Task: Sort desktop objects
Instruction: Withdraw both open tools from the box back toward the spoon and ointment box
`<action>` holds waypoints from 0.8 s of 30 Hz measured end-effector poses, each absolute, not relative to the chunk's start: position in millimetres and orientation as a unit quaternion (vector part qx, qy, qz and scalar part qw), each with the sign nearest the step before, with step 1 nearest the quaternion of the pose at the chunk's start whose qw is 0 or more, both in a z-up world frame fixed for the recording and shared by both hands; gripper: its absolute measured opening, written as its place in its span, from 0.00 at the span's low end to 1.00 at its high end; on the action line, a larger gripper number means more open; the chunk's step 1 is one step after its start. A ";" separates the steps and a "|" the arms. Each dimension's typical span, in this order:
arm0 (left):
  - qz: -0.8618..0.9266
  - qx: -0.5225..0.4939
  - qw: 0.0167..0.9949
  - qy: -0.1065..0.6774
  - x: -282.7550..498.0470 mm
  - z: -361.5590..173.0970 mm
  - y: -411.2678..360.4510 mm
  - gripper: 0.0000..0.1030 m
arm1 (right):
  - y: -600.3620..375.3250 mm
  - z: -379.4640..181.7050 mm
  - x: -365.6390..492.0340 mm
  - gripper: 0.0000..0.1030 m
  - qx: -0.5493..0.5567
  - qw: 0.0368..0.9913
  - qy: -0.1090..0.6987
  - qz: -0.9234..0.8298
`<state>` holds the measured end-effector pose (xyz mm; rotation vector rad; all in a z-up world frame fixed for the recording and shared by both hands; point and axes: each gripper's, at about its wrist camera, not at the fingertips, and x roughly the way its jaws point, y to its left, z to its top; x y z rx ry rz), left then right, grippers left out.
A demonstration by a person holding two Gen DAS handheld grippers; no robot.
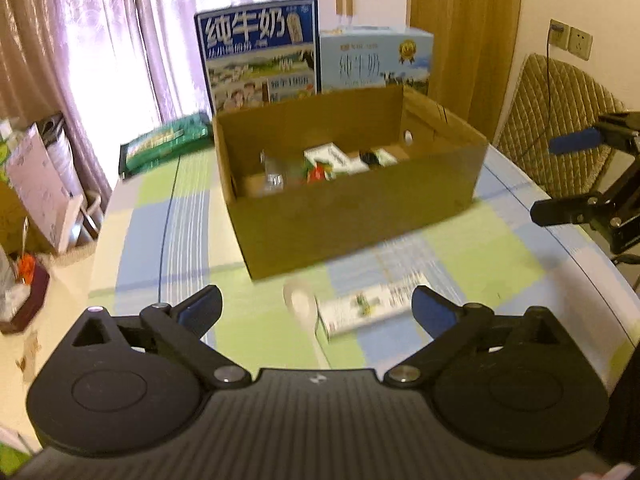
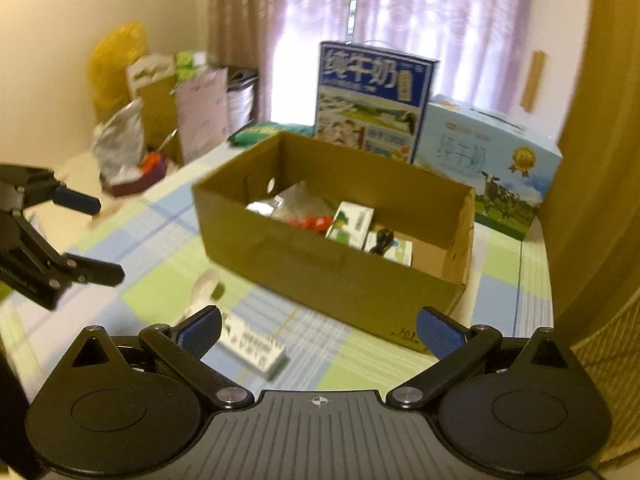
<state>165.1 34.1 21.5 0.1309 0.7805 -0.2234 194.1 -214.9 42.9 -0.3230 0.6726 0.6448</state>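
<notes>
carton [image 1: 372, 312] before box [image 1: 352, 216], spoon [image 1: 300, 304] beside

Black ribbed tool [image 1: 318, 308] bodies, blue-padded fingers [image 1: 430, 310], silver pivot screws.

We see bare checked tablecloth [image 1: 168, 240] to the left of the cardboard box [image 1: 352, 216], and a strip of it in front, broken only by the white spoon [image 1: 300, 304] and the small carton [image 1: 368, 312] lying just beside each other. The box mouth is open from above, its floor partly filled. Behind it, two tall milk cartons [image 1: 260, 56] wall off the far side, and a chair [image 1: 560, 120] stands close by the table's right edge
</notes>
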 end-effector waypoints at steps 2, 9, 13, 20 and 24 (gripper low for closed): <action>-0.108 0.058 0.914 0.386 155.2 17.0 36.7 0.96 | -213.7 37.7 188.0 0.98 -0.169 0.875 0.324 0.318; -0.113 0.067 0.907 0.400 133.2 2.9 37.2 0.96 | -205.5 24.1 172.8 0.98 -0.208 0.858 0.325 0.339; -0.112 0.070 0.904 0.408 129.6 -4.1 37.9 0.96 | -198.8 18.4 169.4 0.98 -0.232 0.848 0.325 0.348; -0.108 0.072 0.901 0.413 127.7 -10.9 40.3 0.96 | -190.9 12.8 165.5 0.98 -0.247 0.840 0.328 0.356; -0.107 0.072 0.900 0.416 127.6 -13.7 42.0 0.96 | -188.5 9.6 166.9 0.98 -0.250 0.837 0.332 0.356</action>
